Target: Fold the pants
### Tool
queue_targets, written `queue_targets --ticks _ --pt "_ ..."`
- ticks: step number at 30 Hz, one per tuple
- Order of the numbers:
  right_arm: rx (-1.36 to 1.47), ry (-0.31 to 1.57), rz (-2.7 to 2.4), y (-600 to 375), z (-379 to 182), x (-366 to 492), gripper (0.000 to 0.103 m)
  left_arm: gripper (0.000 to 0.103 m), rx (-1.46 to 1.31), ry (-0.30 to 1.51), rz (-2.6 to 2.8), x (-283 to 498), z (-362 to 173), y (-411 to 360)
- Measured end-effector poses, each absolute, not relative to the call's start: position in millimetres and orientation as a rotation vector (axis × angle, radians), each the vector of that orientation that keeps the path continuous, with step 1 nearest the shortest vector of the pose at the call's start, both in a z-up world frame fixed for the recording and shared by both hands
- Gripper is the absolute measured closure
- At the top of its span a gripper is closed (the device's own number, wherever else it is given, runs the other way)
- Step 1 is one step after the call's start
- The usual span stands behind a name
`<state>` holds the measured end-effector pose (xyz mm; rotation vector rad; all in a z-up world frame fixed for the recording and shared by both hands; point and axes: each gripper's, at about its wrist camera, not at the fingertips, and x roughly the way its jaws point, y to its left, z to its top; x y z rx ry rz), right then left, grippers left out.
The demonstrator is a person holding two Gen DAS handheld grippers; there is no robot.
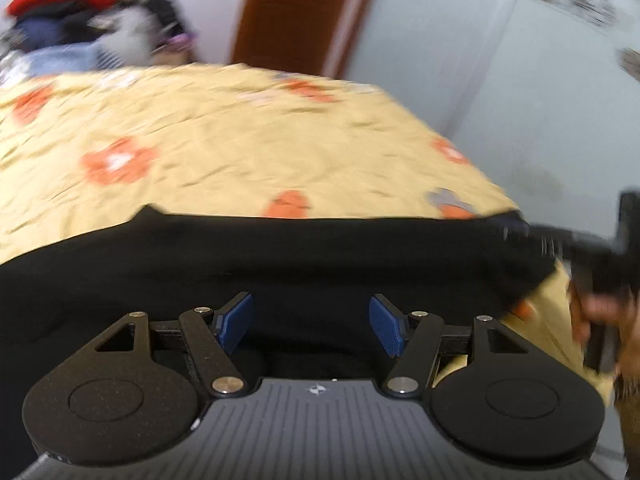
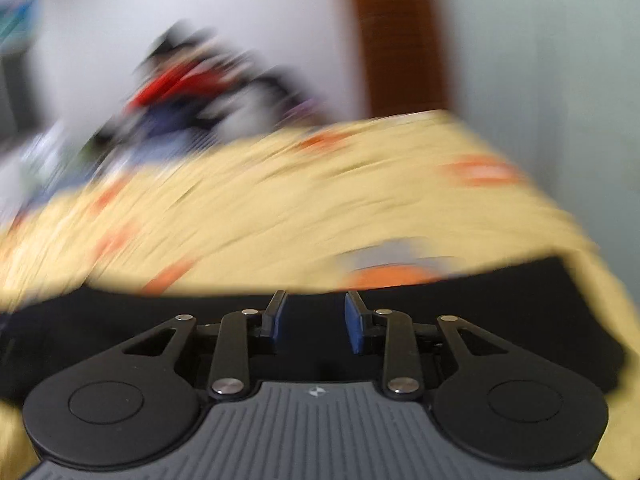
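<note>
Nearest to the left wrist camera, the left gripper [image 1: 312, 326] hangs over the black pants [image 1: 280, 256] with its jaws wide apart; nothing is between the blue pads [image 1: 236, 320], and it is not clear if they touch the cloth. The pants lie across the near part of the yellow bedsheet with orange flowers [image 1: 240, 140], as one wide dark band with a straight far edge.

From the right wrist camera, the right gripper [image 2: 315, 320] also stands over the pants [image 2: 520, 320], jaws apart but narrower than the left ones, with only dark cloth seen in the gap. The bedsheet [image 2: 320, 200] is strongly blurred here.

In the left view, the right gripper [image 1: 600, 256] appears as a dark smear at the right end of the pants, with part of a hand [image 1: 600, 316] below it; its fingers cannot be made out there.

Behind the bed, a pile of clothes [image 1: 80, 20], a brown door [image 1: 292, 12] and a pale wall [image 1: 500, 60] are blurred.
</note>
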<state>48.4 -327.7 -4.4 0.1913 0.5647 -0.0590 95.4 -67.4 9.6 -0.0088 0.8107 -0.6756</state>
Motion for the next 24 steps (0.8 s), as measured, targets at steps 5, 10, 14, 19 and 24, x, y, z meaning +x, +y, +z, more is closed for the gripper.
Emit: queue_targets --ticks 5,10,14,19,24 --pt "-0.158 0.631 -0.003 -264 -9 93 0.073 0.036 -0.061 0.852 -0.655 122 9 -69" --pt "-0.247 0.788 0.122 -250 -19 115 0.074 0.036 -0.009 0.845 -0.662 129 8 -85" --pt "-0.288 0.797 0.115 -246 -29 136 0.074 0.035 -0.014 0.871 -0.686 138 -2 -101" --pt "-0.191 0.749 0.088 -260 -29 167 0.068 0.035 -0.012 0.900 -0.666 142 -10 -111" --pt "-0.115 0.701 0.185 -287 -7 151 0.068 0.035 -0.050 0.911 -0.660 152 -11 -103"
